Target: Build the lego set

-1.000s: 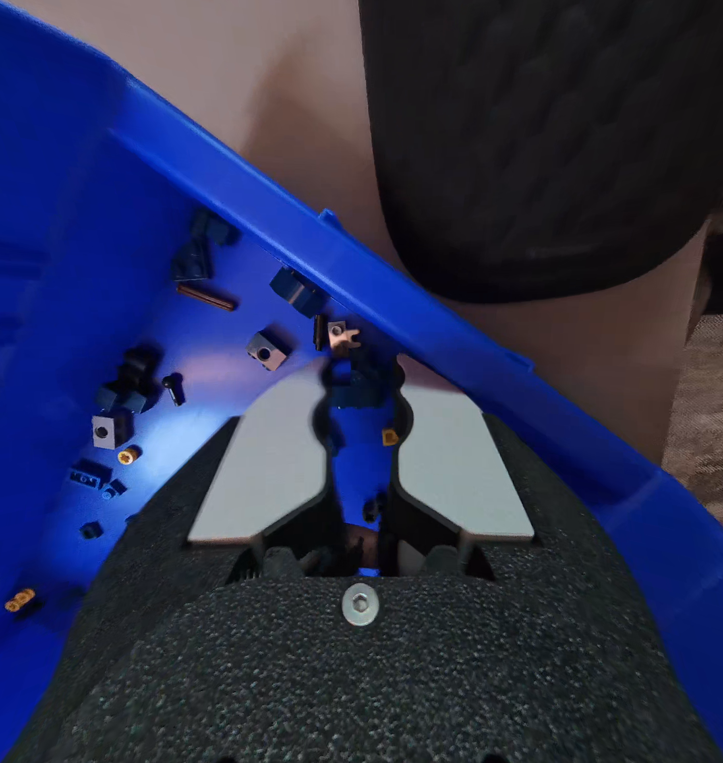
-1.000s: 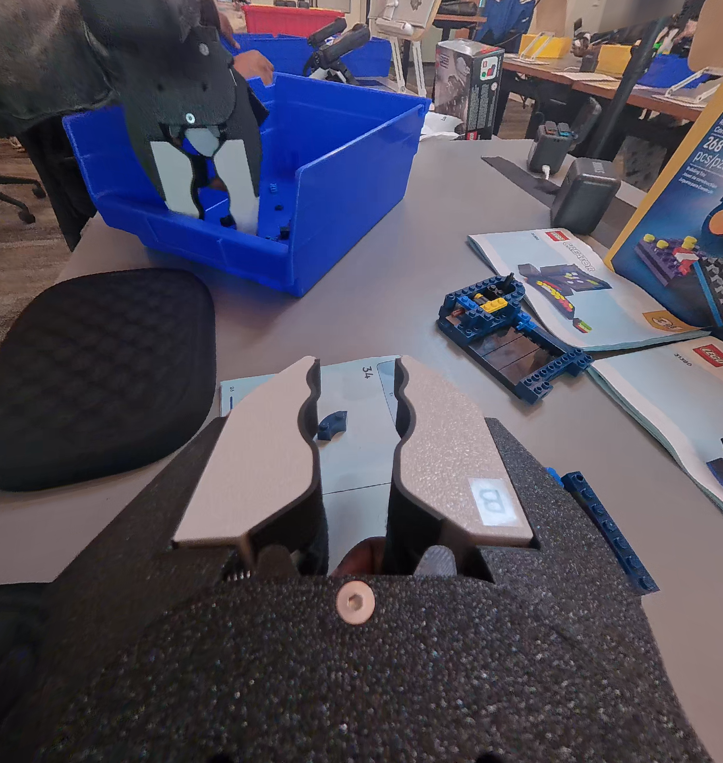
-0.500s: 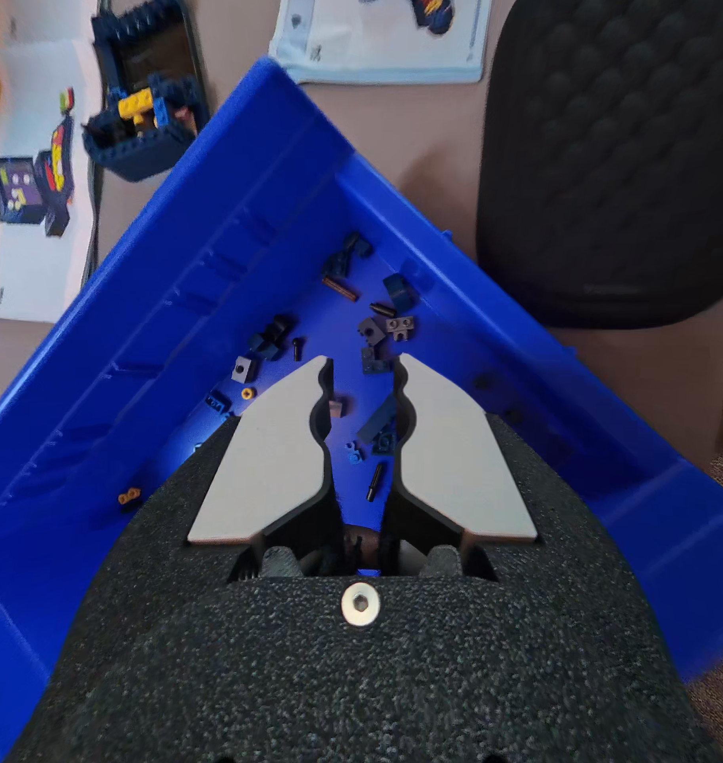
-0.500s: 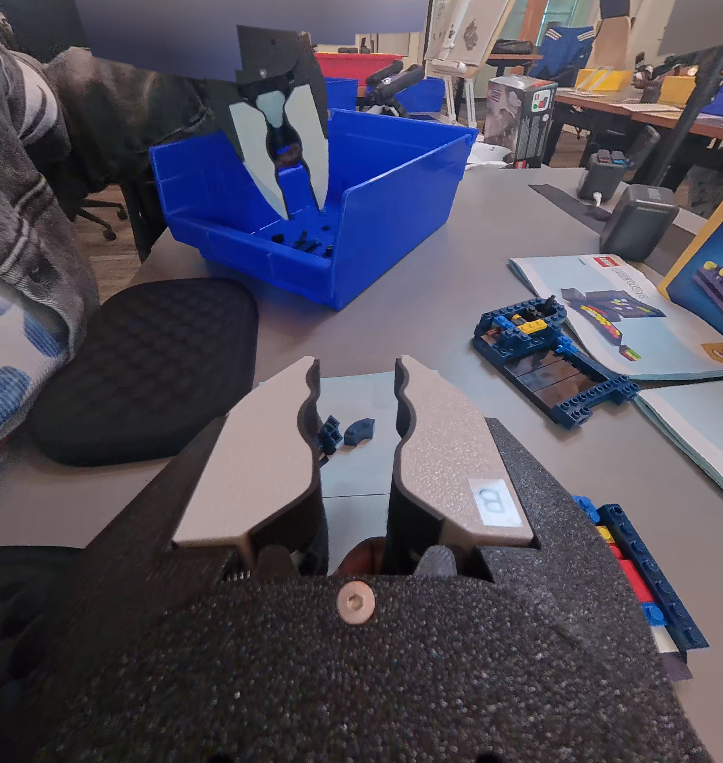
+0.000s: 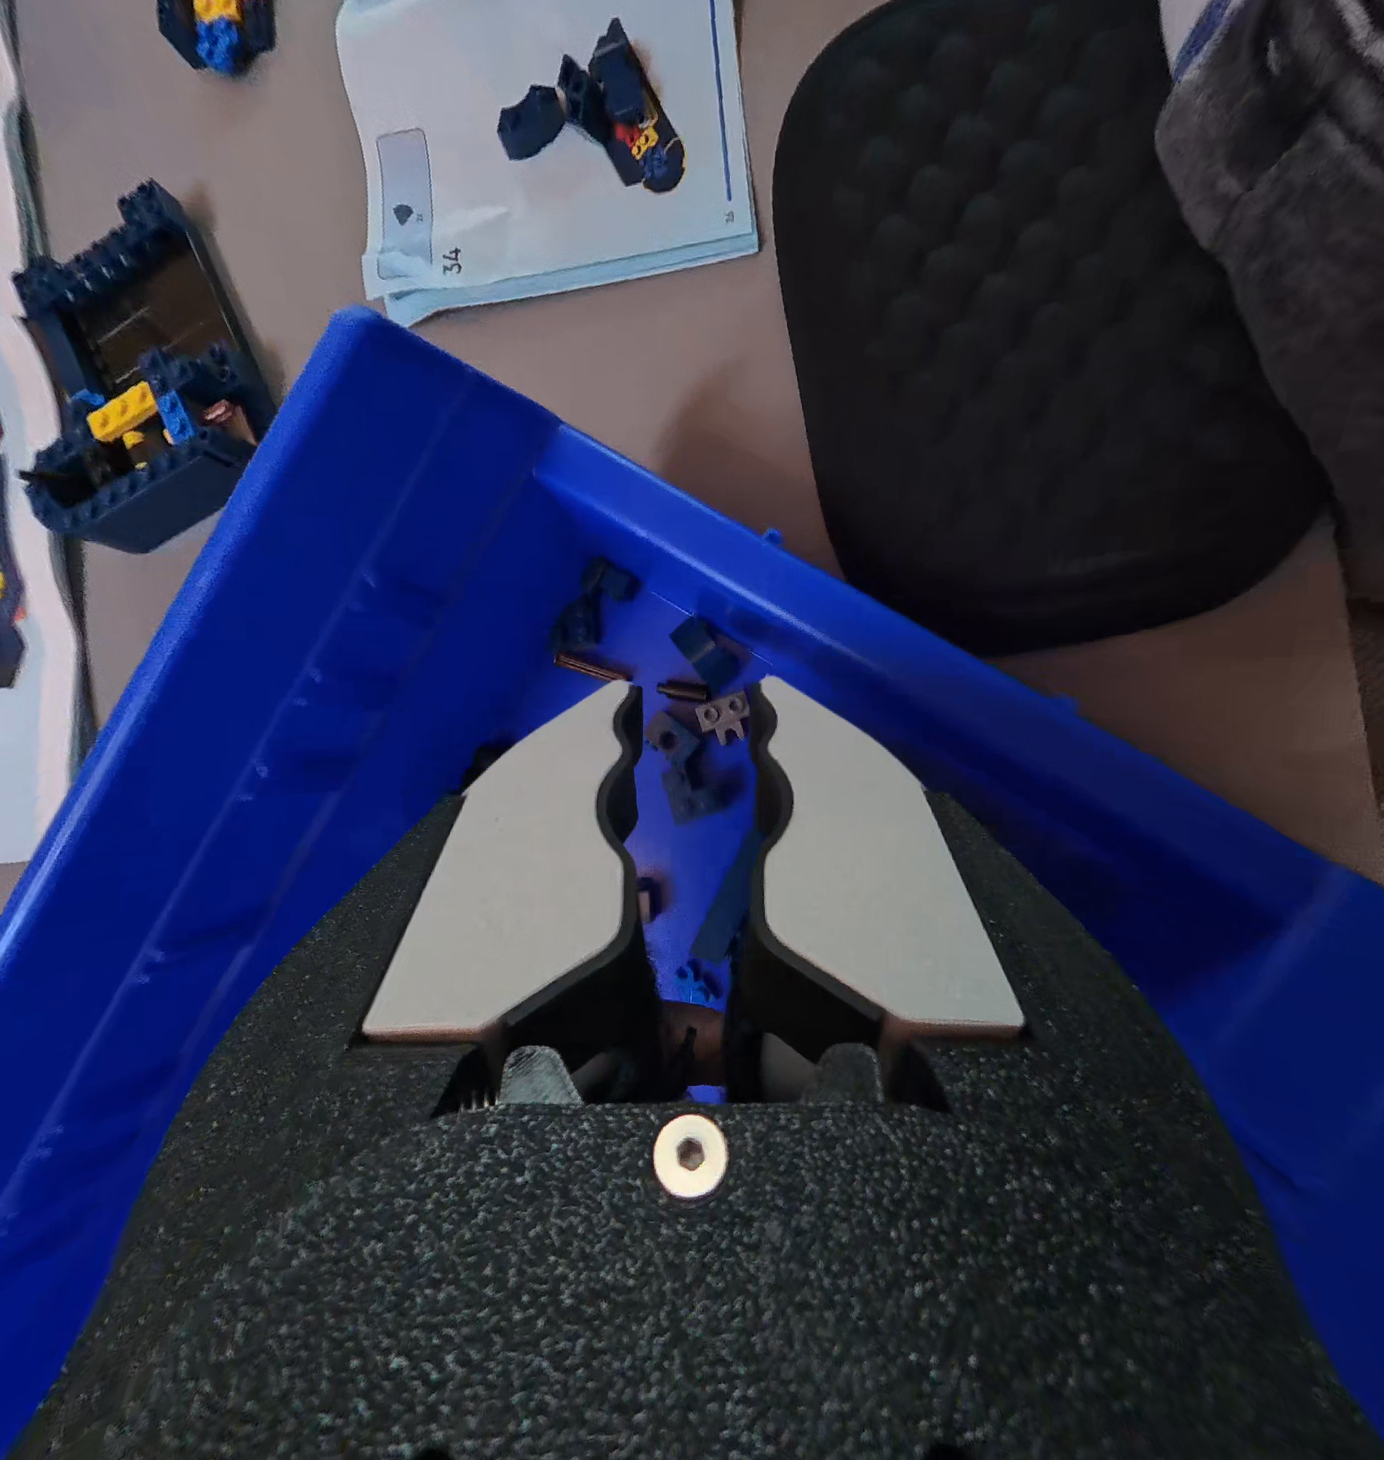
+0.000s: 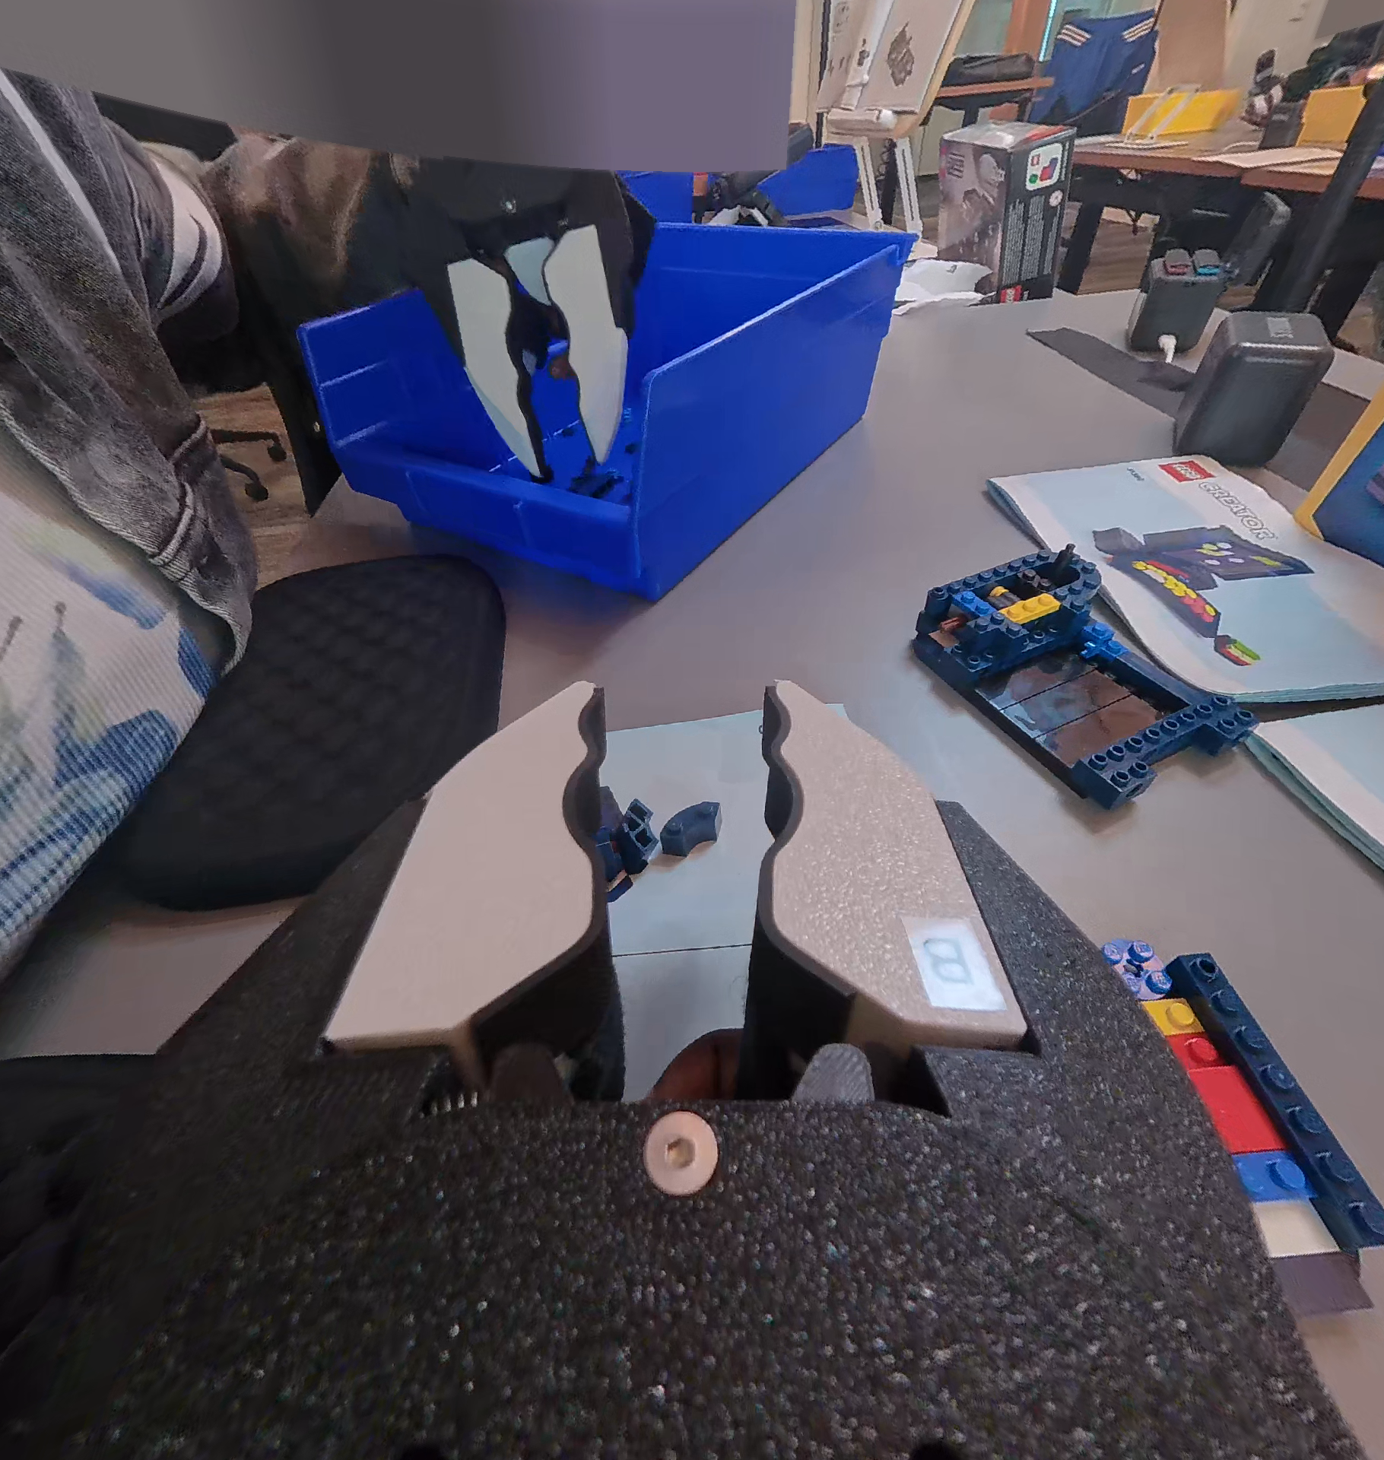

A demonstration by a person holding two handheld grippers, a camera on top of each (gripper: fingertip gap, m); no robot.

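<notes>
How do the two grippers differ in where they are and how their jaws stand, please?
The left gripper points down into the blue bin over loose small bricks; the right gripper hovers low over a booklet page on the table, beside a few dark blue bricks. The left's jaws stand narrower, the right's wider. Both grip nothing.

A glossy blue plastic bin (image 5: 341, 632) is holding small smooth plastic bricks (image 5: 701, 648). The gripper fingers (image 6: 855, 853) are showing matt, grainy grey faces; the black pad (image 6: 317, 711) is looking dimpled, the booklet (image 6: 1226, 585) papery.
</notes>
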